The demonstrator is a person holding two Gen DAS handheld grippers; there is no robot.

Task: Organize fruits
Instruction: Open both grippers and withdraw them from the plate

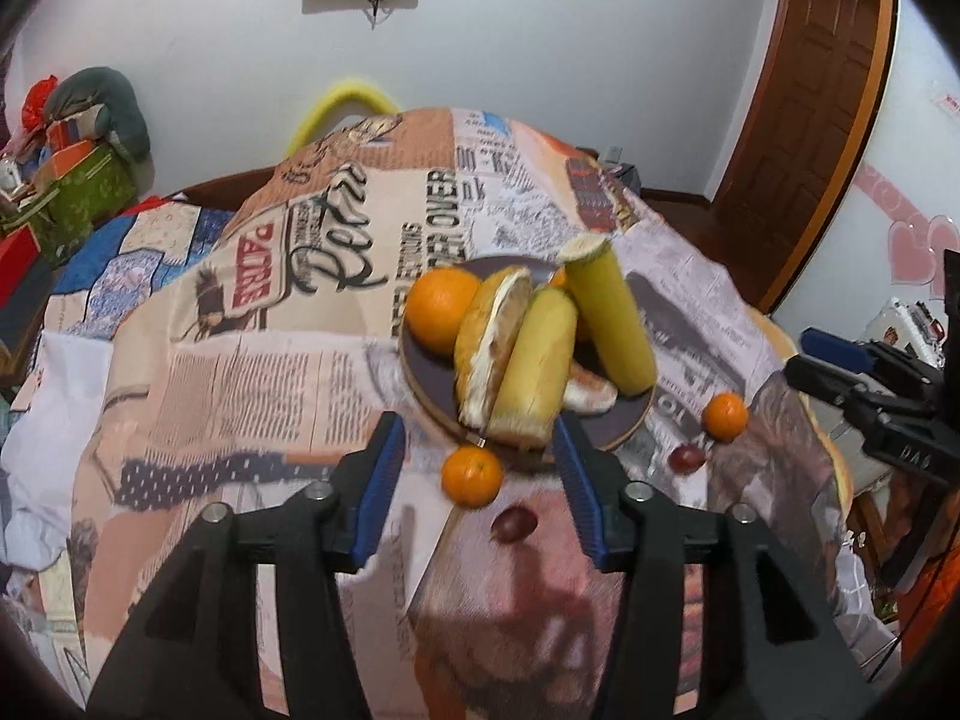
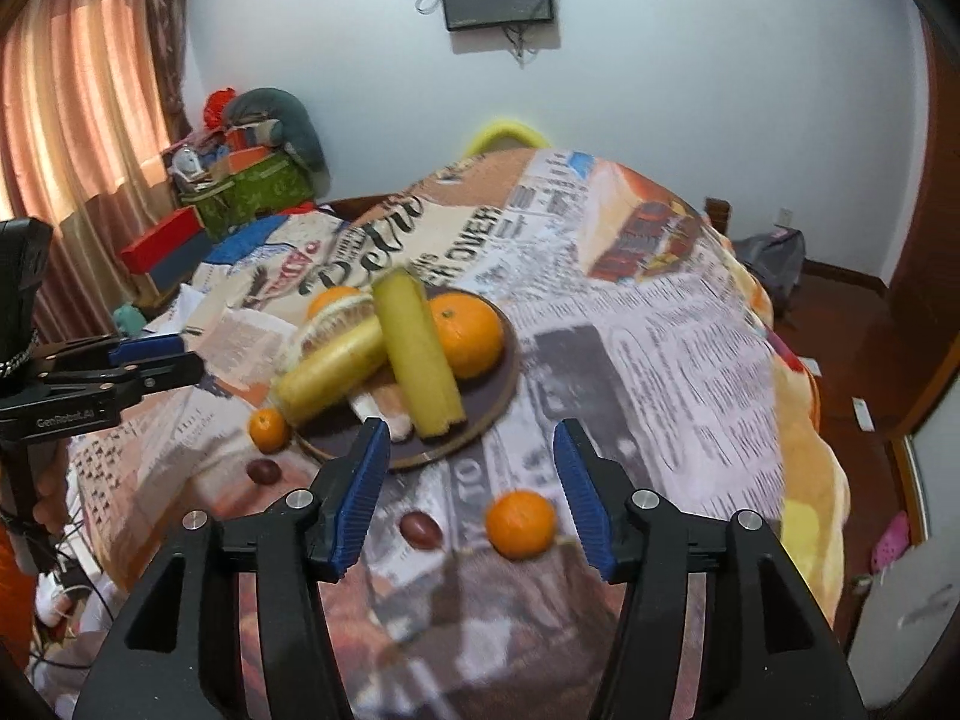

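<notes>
Just ahead of the left gripper, a small orange is seen lying on the printed cloth, between the two blue pads and a little past their tips. Both jaws of this gripper are held wide apart and nothing is held in them. A dark grape lies closer in, a bit to the right of the small orange. Right behind the small orange, the dark plate is found, and it is already piled with a big orange, banana pieces and a tall yellow-green piece. The right gripper is also held wide open and empty. A second small orange lies just in front of it, close to its right pad, and a second grape lies near the middle of the gap. The plate is a little farther off and to the left of this gripper. So each gripper is nearest to its own small orange, and the plate is ahead of both. The small oranges are round, so no long side has to be lined up. It is judged that the loose fruits are still to be put on the plate, and that the left gripper may be the better placed one, since its orange sits nearly in the middle of the gap.
</notes>
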